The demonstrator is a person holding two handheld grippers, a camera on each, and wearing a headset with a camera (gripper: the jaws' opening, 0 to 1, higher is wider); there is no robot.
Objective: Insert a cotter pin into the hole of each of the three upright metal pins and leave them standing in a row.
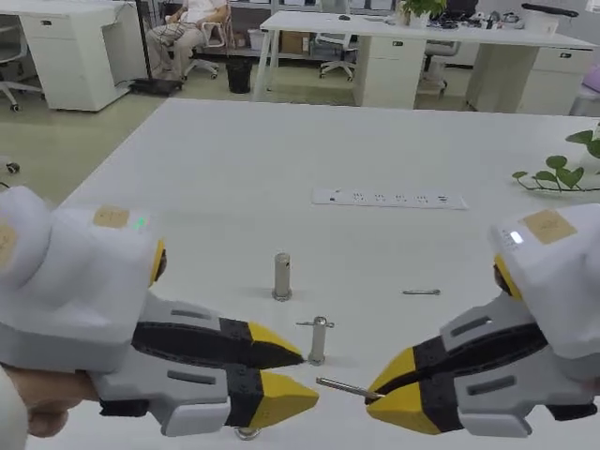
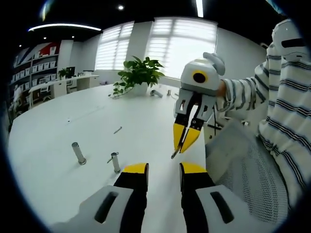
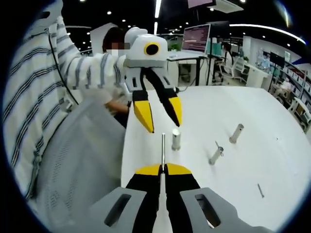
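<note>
Jaws of the right gripper (image 3: pixel 164 169) are clamped on a cotter pin (image 3: pixel 163 145), gripped by its rear end so most of its length sticks out free. That hold looks chosen so the free tip can enter a hole without the jaws getting in the way.

In the right gripper view, the cotter pin's long axis runs straight on from the jaws. In the head view it lies nearly level, tip toward the left gripper (image 1: pixel 302 373). Just past the tip stands the near pin (image 3: pixel 176 140), upright on the table (image 1: pixel 234 178), with nothing through it that I can see.

The left gripper's jaws are apart and empty, hanging close over the near pin. I judge it is waiting to steady that pin while the cotter pin goes in.

Farther out, the middle pin (image 1: pixel 318 339) already carries a cotter pin crosswise near its top. The far pin (image 1: pixel 282 277) stands bare. A spare cotter pin (image 1: pixel 421 292) lies flat well to the right. The three pins form a rough row running away from the person.
</note>
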